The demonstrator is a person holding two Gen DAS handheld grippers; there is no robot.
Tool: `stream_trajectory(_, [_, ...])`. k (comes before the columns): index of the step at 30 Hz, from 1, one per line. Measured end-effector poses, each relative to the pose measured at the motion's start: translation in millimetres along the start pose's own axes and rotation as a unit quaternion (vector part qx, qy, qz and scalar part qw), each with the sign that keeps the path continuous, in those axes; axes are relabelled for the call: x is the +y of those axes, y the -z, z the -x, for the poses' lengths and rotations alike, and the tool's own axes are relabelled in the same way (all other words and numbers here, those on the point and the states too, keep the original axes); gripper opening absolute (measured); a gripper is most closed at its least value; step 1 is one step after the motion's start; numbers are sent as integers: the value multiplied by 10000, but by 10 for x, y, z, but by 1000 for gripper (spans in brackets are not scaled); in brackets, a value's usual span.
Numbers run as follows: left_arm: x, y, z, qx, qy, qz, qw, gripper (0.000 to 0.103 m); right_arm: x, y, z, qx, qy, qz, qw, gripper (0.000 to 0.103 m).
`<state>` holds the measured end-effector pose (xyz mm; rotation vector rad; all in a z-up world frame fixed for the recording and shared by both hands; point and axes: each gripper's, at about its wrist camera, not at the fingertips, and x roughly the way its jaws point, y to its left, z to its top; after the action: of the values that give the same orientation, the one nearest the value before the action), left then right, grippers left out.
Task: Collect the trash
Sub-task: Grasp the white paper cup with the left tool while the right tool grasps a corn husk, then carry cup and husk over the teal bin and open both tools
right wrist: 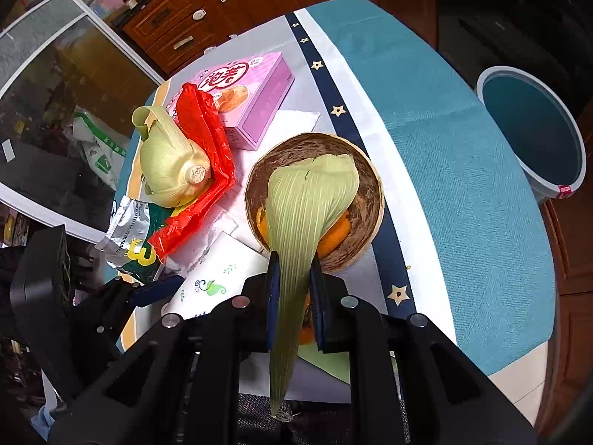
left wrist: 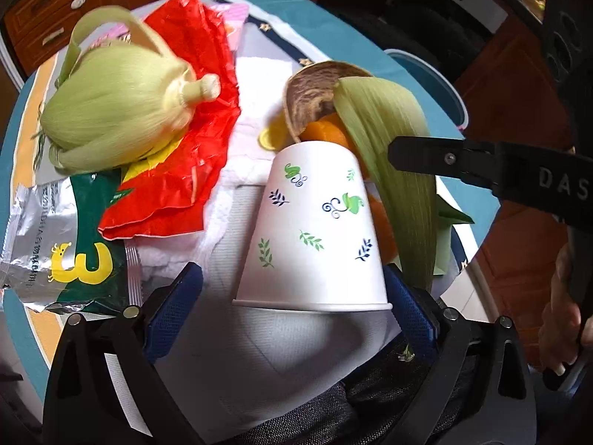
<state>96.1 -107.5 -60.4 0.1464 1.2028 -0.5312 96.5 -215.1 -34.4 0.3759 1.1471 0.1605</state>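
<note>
Left wrist view: the paper cup [left wrist: 313,228] is lying tipped on the worktop [left wrist: 404,78], being bracketed by the left gripper [left wrist: 292,304], whose jaws are spread wide and not yet closing. Light and crushable by judgement; best taken gently near the rim.

Right wrist view: a corn husk [right wrist: 296,230] is being pinched in the clenched jaws of the right gripper [right wrist: 294,296], draping over the coconut shell [right wrist: 365,200]. Limp, slippery. Open room is being offered rightward toward the bin [right wrist: 533,133], standing past the worktop edge.
</note>
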Motion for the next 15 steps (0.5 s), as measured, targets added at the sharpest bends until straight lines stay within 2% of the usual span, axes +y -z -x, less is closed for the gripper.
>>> stream_trajectory(1, [-30, 0, 9, -21, 8, -25, 10000, 71, -8, 4, 7, -8, -15, 2, 10000, 15])
stream_trajectory(3, [-78, -1, 61, -126, -47, -85, 9999, 64, -15, 7, 20, -23, -53, 11, 10000, 15])
stream_trajectory(10, [-86, -13, 364, -376, -95, -98, 9992, 62, -59, 11, 125, -137, -235, 10, 9996, 15])
stream_trajectory(15, [-176, -200, 602, -554, -118, -276, 9980, 62, -137, -53, 274, -317, -418, -61, 9986, 14])
